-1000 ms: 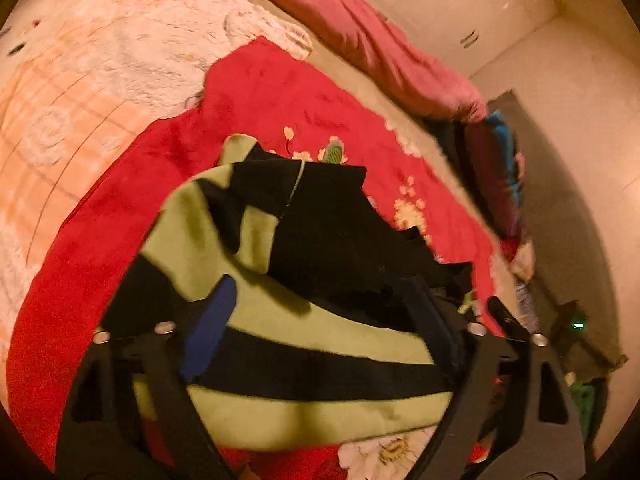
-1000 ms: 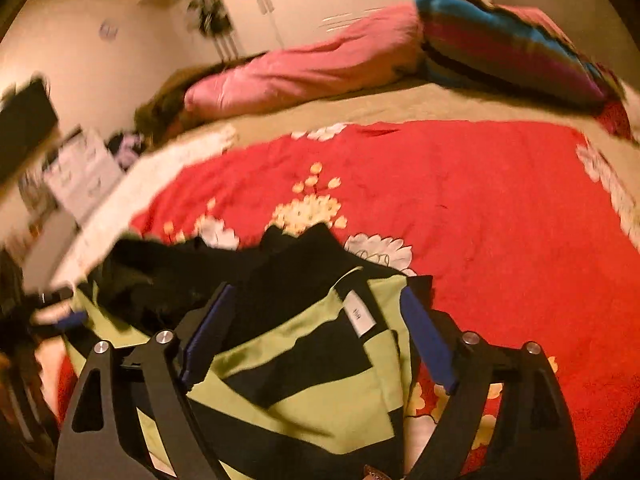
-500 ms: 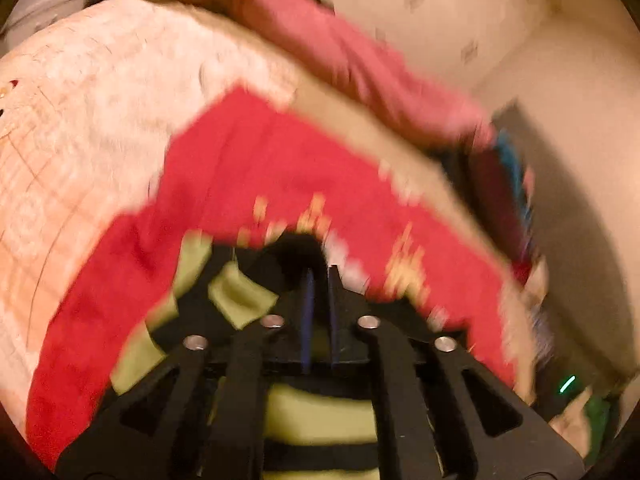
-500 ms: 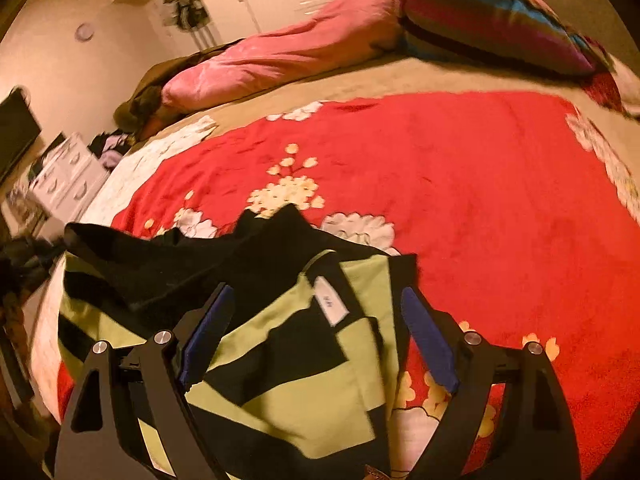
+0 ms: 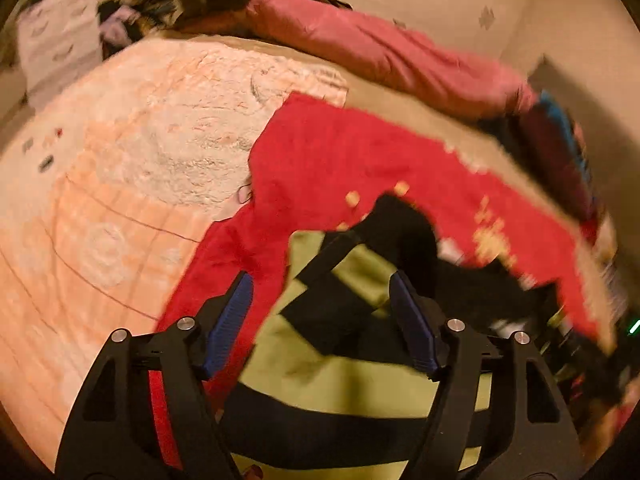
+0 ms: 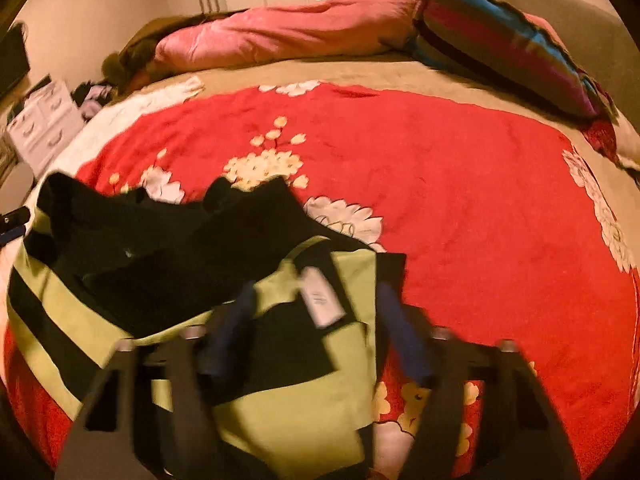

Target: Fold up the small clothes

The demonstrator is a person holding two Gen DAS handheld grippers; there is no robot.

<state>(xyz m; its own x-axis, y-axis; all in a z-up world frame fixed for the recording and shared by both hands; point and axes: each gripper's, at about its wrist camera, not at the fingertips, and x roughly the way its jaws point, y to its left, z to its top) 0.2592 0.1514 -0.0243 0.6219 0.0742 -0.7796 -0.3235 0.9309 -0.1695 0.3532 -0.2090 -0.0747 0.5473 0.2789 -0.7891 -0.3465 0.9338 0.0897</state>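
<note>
Red floral blanket (image 6: 460, 208) covered the bed, a pink duvet (image 6: 304, 32) bunched at its far side. On its near left lay the green-and-black striped garment (image 6: 288, 400). Above it the left gripper (image 5: 320, 316) was opening, pressing nothing, and the right gripper (image 6: 316, 320) was closing around its white label (image 6: 322, 300), pads apart.

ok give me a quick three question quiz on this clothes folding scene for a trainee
1. True or false: the striped garment lies on a red floral blanket.
2. Which colours are the garment's stripes? A) green and black B) blue and white C) pink and grey
3. What small white item shows on the garment between the right tongs?

Key
1. True
2. A
3. A sewn-in label
</note>
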